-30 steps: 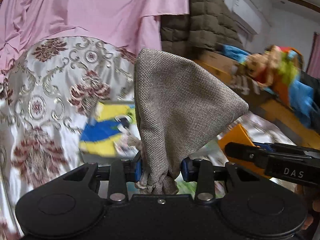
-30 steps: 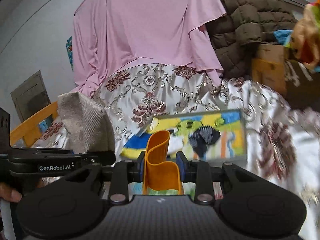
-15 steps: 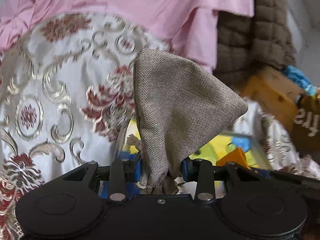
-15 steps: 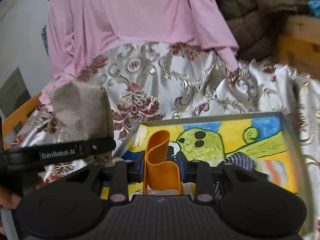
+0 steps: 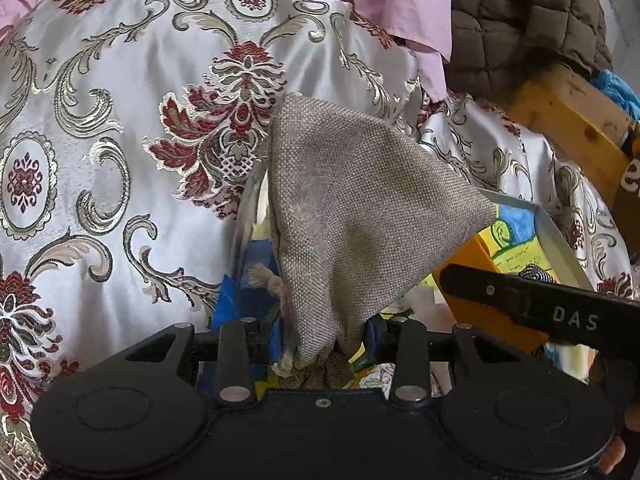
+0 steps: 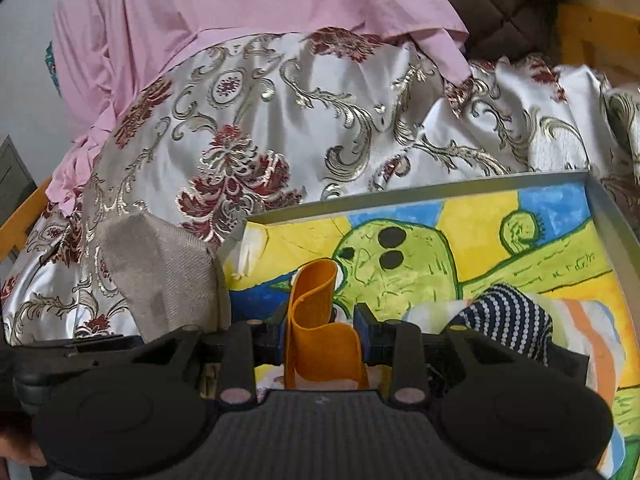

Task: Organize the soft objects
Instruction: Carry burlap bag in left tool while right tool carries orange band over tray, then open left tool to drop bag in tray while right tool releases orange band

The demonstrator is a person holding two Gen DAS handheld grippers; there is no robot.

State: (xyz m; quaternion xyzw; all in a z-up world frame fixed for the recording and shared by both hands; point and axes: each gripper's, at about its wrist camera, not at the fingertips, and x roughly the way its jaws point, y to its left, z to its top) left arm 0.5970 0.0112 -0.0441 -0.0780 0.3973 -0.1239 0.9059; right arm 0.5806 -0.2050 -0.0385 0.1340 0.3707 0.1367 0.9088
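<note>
We see a floral brocade cloth (image 6: 304, 120), a pink sheet (image 6: 200, 4) draped over its far edge, and a quilted brown jacket (image 5: 528, 20) above wooden boards (image 5: 560, 120).

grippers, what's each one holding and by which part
The left gripper pinches the grey-brown burlap drawstring pouch at its gathered neck. The right gripper clamps the curled orange rubbery sheet across its lower folds.

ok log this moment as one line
left gripper: shut on burlap pouch | right gripper: shut on orange strip | both above painted tray | nothing released
</note>
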